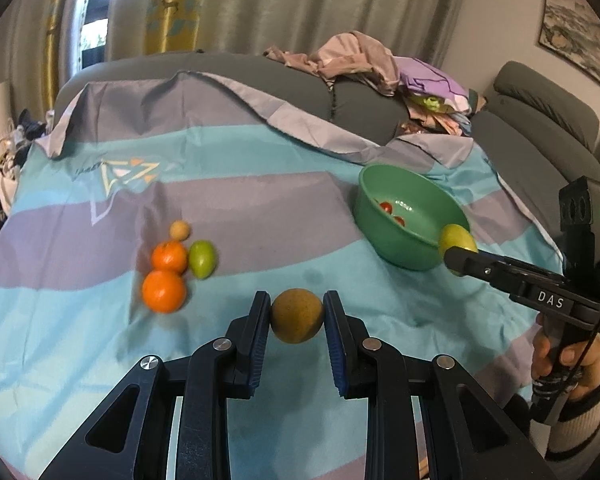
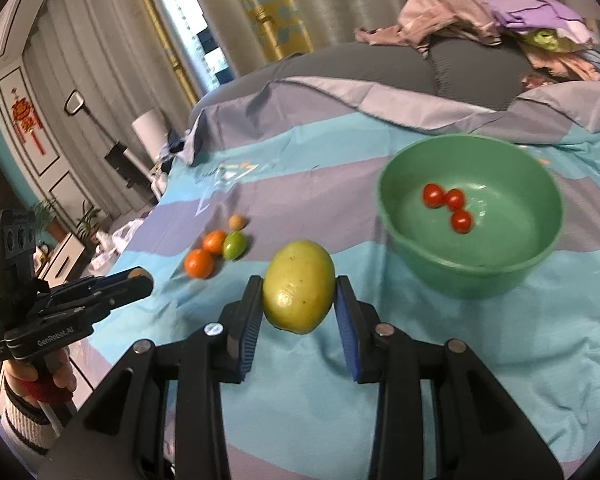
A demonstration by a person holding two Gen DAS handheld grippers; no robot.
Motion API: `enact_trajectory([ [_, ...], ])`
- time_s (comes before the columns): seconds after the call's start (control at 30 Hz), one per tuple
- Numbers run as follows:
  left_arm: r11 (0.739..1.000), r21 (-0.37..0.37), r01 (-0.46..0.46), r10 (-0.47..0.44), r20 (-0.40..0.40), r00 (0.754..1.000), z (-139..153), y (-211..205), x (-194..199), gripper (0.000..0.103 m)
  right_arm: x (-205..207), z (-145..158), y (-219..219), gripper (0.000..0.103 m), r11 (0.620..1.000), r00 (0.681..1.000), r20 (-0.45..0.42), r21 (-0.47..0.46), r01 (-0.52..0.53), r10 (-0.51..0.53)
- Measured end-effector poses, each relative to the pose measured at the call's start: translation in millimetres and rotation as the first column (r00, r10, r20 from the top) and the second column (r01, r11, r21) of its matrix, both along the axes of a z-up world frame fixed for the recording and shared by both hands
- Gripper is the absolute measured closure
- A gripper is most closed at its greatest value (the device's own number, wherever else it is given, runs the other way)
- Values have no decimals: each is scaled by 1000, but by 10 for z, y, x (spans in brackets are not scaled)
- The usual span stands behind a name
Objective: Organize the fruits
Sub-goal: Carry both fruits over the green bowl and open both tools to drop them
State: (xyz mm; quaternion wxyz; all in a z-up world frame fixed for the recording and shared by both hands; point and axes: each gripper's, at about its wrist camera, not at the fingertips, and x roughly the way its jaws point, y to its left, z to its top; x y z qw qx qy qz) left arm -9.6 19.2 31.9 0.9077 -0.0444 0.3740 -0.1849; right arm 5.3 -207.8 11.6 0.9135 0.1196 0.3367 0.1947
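Left gripper (image 1: 297, 316) pinches brown round fruit (image 1: 297, 315); right gripper (image 2: 298, 300) pinches yellow-green fruit (image 2: 299, 286), both above the bedsheet (image 1: 240, 208). Beyond: two oranges (image 1: 164, 291), one green fruit (image 1: 201, 259), one small tan fruit (image 1: 179, 230), blurred. Green bowl (image 2: 540, 264): three cherry tomatoes (image 2: 454, 199).

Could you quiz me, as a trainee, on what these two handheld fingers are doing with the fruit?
1. True or false: the bowl is empty.
2. How many oranges lie on the sheet?
3. Which gripper holds the yellow-green fruit: A left, B right?

Key:
1. False: three tomatoes are inside.
2. Two.
3. B. The right gripper has it; the left gripper holds a brown fruit.
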Motion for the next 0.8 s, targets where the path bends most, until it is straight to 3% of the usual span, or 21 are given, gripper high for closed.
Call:
enact_trajectory([
  [0.57, 983, -11, 185, -184, 54, 981, 91, -922, 669, 76, 253, -64, -777, 67, 982, 981, 38, 5, 191, -191],
  [0.8, 968, 30, 250, -252, 46, 967, 17, -1375, 916, 76, 394, -134, -982, 67, 972, 971, 29, 9, 235, -235],
])
